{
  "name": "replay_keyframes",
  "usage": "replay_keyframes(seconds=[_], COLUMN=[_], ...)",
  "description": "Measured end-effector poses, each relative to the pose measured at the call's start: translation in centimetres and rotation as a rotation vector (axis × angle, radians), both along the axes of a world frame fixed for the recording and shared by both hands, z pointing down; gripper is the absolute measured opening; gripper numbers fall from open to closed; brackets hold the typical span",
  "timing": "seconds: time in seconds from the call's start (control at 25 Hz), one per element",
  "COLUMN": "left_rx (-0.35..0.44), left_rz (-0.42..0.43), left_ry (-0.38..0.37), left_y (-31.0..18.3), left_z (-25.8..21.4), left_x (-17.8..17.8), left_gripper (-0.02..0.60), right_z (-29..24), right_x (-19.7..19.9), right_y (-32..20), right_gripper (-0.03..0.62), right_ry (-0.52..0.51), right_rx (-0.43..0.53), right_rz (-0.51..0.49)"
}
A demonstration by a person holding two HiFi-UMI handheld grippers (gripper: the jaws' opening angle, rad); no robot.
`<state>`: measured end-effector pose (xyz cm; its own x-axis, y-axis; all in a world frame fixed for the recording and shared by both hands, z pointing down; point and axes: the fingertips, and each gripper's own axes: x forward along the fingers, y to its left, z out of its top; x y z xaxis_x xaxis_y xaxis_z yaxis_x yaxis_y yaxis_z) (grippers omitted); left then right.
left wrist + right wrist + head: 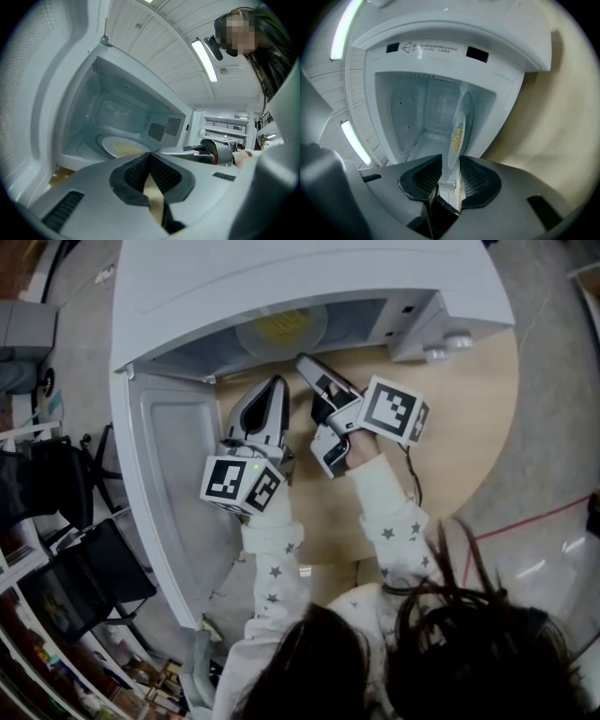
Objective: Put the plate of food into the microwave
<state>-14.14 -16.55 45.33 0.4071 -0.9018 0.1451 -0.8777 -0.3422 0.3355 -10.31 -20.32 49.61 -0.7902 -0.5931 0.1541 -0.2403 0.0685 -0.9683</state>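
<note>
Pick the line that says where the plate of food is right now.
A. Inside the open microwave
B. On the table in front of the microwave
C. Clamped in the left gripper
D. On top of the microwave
A: the plate of food lies flat on the floor of the microwave cavity, behind the open door, with yellow food on it.

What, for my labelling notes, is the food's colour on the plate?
Yellow food; clearest in the left gripper view.
</note>
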Motion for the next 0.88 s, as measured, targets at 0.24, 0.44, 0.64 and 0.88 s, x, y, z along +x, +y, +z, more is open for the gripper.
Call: replay_keyframes(seconds=[0.24, 0.44, 0.64, 0.88], left_rx=[0.020, 0.045, 0.063, 0.084], left_rz=[-0.037, -0.055, -0.036, 0.016], left_ry=[0.028, 0.033, 0.027, 0.004], left_y=[0.6, 1.8, 2.7, 3.8], left_z=[-1.1, -2.8, -5.1, -7.8], left_x=[-0.5, -0.5, 0.4, 1.9], left_gripper=[-0.003, -0.003, -0.003, -0.003], right_z=[-2.5, -5.9, -8.1, -11.4], right_x=[0.5, 0.0, 0.8, 1.7], right_y=[0.4, 1.6, 3.2, 5.0], right_gripper=[0.118, 0.101, 0.031, 0.008], right_ry=[-0.057, -0.067, -0.032, -0.013], right_rx=[0.117, 0.217, 0.249, 0.345], right_rz=[-0.019, -0.073, -0.111, -0.177])
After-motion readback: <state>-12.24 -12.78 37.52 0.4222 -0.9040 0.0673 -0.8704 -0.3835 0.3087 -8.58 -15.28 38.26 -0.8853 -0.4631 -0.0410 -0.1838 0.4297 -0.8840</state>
